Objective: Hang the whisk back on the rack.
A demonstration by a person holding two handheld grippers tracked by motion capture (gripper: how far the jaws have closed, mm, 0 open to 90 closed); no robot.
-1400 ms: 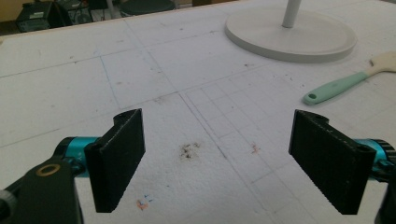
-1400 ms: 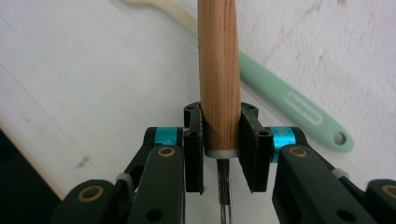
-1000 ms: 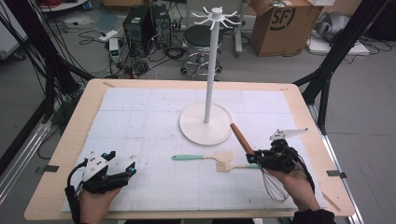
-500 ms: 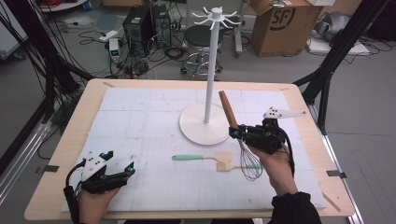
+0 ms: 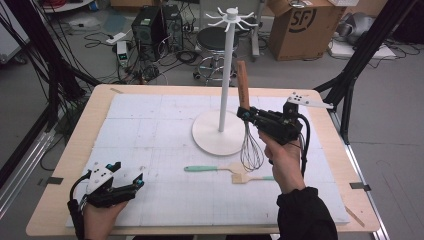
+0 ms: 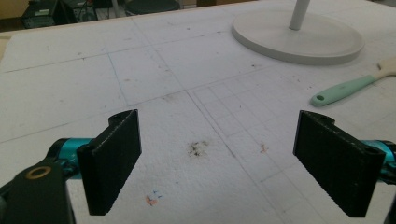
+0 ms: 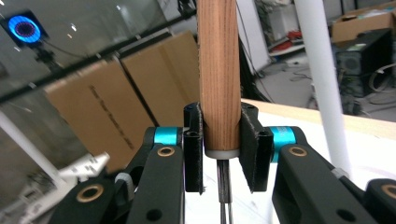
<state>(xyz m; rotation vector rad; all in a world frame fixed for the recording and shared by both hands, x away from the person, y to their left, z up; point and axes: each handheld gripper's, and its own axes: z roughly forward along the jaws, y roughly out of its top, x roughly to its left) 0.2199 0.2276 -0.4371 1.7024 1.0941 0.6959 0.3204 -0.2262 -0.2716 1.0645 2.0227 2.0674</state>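
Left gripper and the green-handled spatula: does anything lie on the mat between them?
No. In the left gripper view, bare white mat runs from the open left gripper to the green-handled spatula; the high view shows the same empty stretch.

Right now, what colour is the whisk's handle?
Brown wood; the whisk handle shows best in the right gripper view.

I count one whisk [image 5: 248, 131] in my jaws, one white stand [image 5: 222, 131], and two spatulas [image 5: 216, 168] on the worktop [image 5: 150, 120].
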